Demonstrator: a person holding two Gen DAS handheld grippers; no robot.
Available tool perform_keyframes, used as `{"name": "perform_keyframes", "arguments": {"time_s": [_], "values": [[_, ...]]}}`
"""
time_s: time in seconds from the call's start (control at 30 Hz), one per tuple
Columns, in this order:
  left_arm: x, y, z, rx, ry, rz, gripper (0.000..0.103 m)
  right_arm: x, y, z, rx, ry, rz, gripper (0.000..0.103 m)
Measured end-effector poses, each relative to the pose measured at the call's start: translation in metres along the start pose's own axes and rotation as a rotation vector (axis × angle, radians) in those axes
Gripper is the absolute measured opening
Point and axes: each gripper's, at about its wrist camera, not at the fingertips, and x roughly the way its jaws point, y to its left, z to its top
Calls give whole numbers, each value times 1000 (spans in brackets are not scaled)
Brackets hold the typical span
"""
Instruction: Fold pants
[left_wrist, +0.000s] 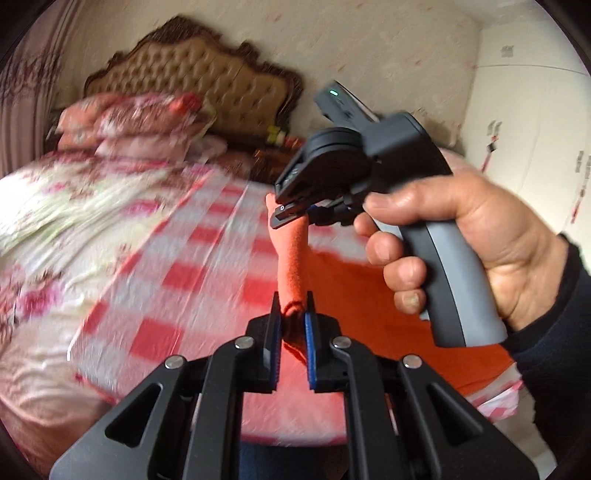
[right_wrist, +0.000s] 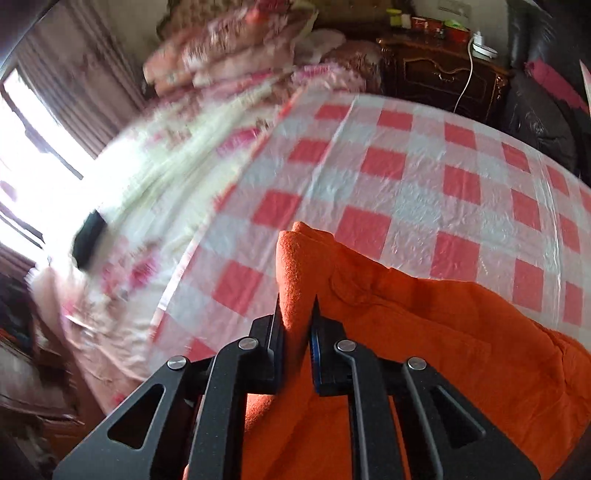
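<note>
Orange pants (left_wrist: 291, 258) lie on a bed covered with a red-and-white checked sheet (left_wrist: 177, 266). A raised strip of the pants' edge stretches between both grippers. My left gripper (left_wrist: 293, 310) is shut on the near end of that strip. In the left wrist view a person's hand (left_wrist: 461, 229) holds my right gripper (left_wrist: 286, 212), which pinches the far end of the strip. In the right wrist view, the right gripper (right_wrist: 296, 310) is shut on a fold of the orange pants (right_wrist: 443, 332), whose bulk spreads to the right over the checked sheet (right_wrist: 406, 184).
A floral quilt (left_wrist: 74, 206) and pillows (left_wrist: 140, 118) are piled toward a padded headboard (left_wrist: 207, 70). A dark wooden nightstand (right_wrist: 443, 77) and a black padded seat (right_wrist: 535, 110) stand beyond the bed. A bright window (right_wrist: 22, 147) is on the left.
</note>
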Motion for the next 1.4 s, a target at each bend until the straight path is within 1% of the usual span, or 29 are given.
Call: {"name": "perform_keyframes", "arguments": {"time_s": [0.1,0.13,0.2,0.3,0.37,0.4,0.47,0.53,0.57,0.63,0.7,0.73,0.77,0.8,0.83,0.87,0.9,0.93,0.97,1.07,1.13,1.23,1.27,1.3,1.33,1.37,1.4], "values": [[-17,-32,16,58,-55,-56,10,-49,-29,6,72,-63,121,11],[-21,-48,20,94,-74,-75,10,-67,-42,6,96,-87,155,11],[-24,-75,22,157,-96,-105,10,-92,-67,2,142,-120,204,11],[-20,-125,16,259,-100,-172,10,-128,-119,-17,216,-171,240,11],[-13,-163,3,323,-85,-233,10,-146,-154,-37,251,-198,235,11],[-8,-179,-4,351,-78,-255,10,-155,-178,-50,279,-212,229,11],[6,-214,-24,420,-64,-288,9,-163,-224,-76,343,-223,218,11],[23,-244,-49,484,-41,-311,9,-158,-267,-100,407,-210,205,11],[35,-261,-69,528,-33,-310,9,-154,-281,-107,425,-202,198,11],[54,-285,-100,611,-31,-284,9,-133,-319,-128,478,-160,187,11],[75,-304,-135,716,-31,-225,9,-109,-346,-142,512,-112,174,12],[82,-310,-148,763,-33,-198,11,-100,-355,-148,531,-93,172,18],[88,-316,-161,819,-50,-158,14,-93,-362,-152,548,-81,165,22],[89,-319,-167,846,-63,-148,19,-91,-365,-156,552,-79,161,23],[90,-321,-173,880,-81,-125,35,-91,-367,-157,549,-86,174,23],[90,-318,-176,898,-99,-113,45,-92,-367,-158,543,-99,193,28],[90,-316,-179,914,-113,-102,50,-93,-366,-159,535,-106,193,33],[91,-314,-182,932,-124,-89,50,-95,-365,-161,525,-108,186,43],[90,-311,-185,950,-131,-79,50,-96,-363,-163,511,-111,178,47],[87,-312,-195,981,-134,-67,50,-99,-356,-172,476,-109,170,48],[87,-315,-198,996,-129,-80,50,-100,-357,-176,465,-108,168,48],[83,-323,-202,1025,-148,-92,50,-98,-357,-182,445,-91,144,47],[87,-324,-202,1029,-143,-88,50,-97,-356,-182,442,-88,150,42],[92,-325,-201,1028,-132,-79,42,-98,-357,-184,436,-90,157,35],[96,-325,-201,1026,-118,-78,29,-99,-356,-183,430,-87,159,25],[95,-326,-203,1017,-97,-86,24,-100,-355,-182,425,-86,150,17],[96,-326,-201,1007,-92,-90,18,-102,-353,-180,418,-85,137,13]]}}
